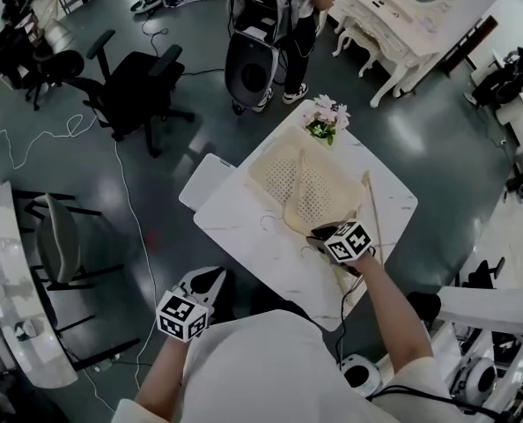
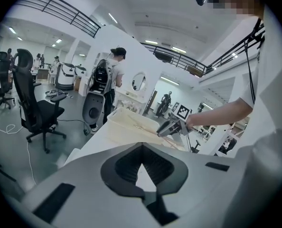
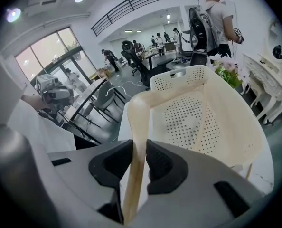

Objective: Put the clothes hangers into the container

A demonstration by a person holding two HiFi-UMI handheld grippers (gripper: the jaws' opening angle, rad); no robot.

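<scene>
The right hand-held gripper [image 1: 321, 233] is over the near right part of the white surface [image 1: 231, 227], at the near edge of the cream perforated container [image 1: 263, 167]. Its own view shows its jaws clenched on the pale wooden bar of a clothes hanger [image 3: 133, 175]. The bar runs up from between the dark pads toward the container's near left corner. The container lies on the middle of the surface with its holed bottom in plain sight. A small pot of pink flowers [image 1: 325, 120] stands just beyond its far end. In the head view a thin wooden strip [image 1: 372, 214] lies along the container's right side, and thin wire hooks [image 1: 270, 223] show on the surface just near the container, to the left of the right hand-held gripper. The left hand-held gripper [image 1: 210, 278] is well apart from all this, off the near left corner of the surface and over the dark floor. Its jaws are closed tip to tip with nothing between them. On the far left of the floor stands a black office chair [image 1: 134, 91], and a person [image 1: 290, 33] stands at the far side of the surface.
</scene>
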